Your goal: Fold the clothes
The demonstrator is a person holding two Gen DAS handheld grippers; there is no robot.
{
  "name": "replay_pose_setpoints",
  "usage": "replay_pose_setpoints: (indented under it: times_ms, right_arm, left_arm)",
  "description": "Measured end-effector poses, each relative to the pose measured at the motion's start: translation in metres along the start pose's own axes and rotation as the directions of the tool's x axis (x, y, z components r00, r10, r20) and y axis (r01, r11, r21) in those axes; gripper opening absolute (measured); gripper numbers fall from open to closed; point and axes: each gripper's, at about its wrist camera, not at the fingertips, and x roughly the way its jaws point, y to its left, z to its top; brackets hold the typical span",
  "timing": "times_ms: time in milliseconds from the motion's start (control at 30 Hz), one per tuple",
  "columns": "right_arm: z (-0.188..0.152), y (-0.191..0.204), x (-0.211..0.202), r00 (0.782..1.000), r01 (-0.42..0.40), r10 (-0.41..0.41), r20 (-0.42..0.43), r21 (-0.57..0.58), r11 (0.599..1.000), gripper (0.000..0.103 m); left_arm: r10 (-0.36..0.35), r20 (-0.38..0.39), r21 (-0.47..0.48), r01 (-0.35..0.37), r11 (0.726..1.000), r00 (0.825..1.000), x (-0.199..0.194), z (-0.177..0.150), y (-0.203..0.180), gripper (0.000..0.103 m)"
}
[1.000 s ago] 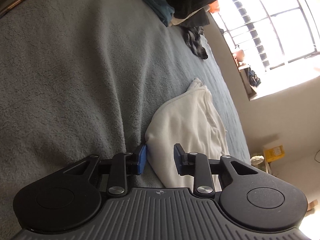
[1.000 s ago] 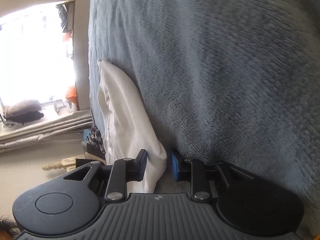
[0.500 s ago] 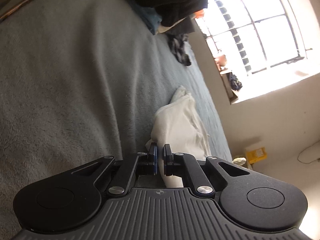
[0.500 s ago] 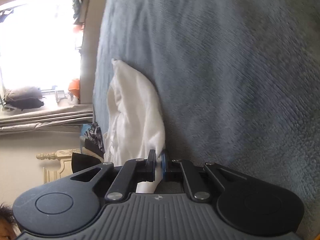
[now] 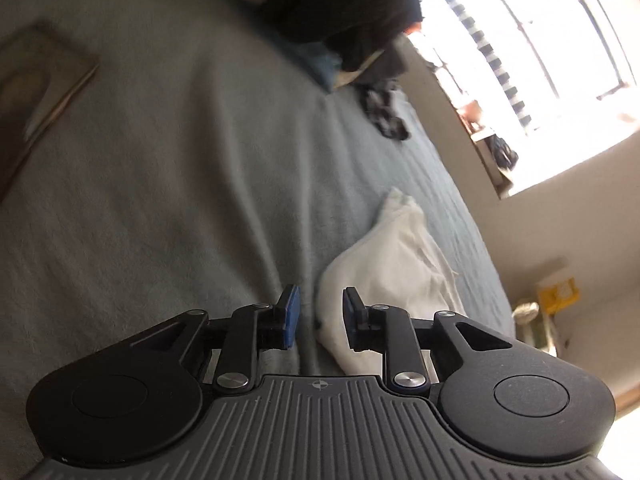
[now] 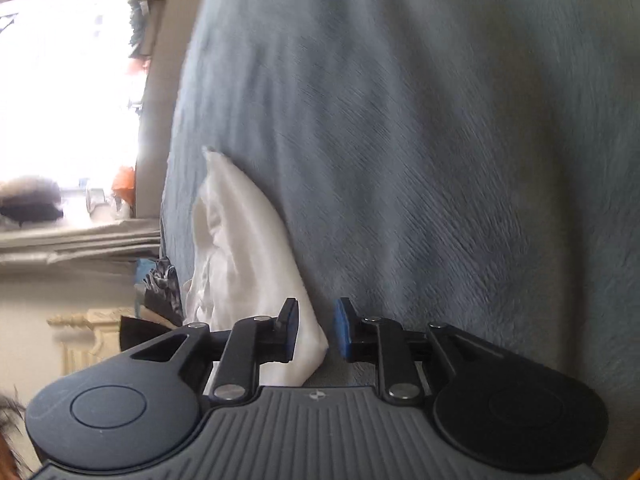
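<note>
With its jaws standing apart, the left gripper (image 5: 318, 316) hovered low over the grey blanket (image 5: 168, 184), a corner of the folded white garment (image 5: 384, 268) poking between its pads, nothing clamped. Over to the right gripper (image 6: 316, 328), also parted, the white garment's (image 6: 244, 248) other corner sat between its pads, bulging toward the left one. Farther ahead of the left gripper, dark clothes (image 5: 348, 12) were piled beside a bright window (image 5: 560, 52).

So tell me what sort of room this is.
Most likely a bedroom. The white garment lies on a wide grey blanket like a bed cover, more clothes are heaped at its far end, and a barred window is set in the wall beside it.
</note>
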Motion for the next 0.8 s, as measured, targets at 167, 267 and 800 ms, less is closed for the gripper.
replay_pose_setpoints:
  times_ms: [167,267,800]
  right_arm:
    - [-0.004,0.066,0.019,0.995,-0.079,0.062,-0.075,-0.254,0.964,0.022]
    - [-0.012,0.079,0.049,0.979,-0.139,0.084,-0.185,-0.305,0.942,0.022]
    - [-0.052,0.134,0.096,0.934,-0.165,-0.043,-0.354,-0.535,0.828,0.017]
  left_arm:
    - [-0.097,-0.095,0.265,0.120,0.957,0.991,0.022,-0.010,-0.059,0.023]
    - [-0.055,-0.154,0.296,0.099,0.950,0.987,0.050,-0.024,-0.061,0.023]
    - [0.005,-0.284,0.443,0.127,0.887,0.959,0.091,-0.035,-0.105,0.039]
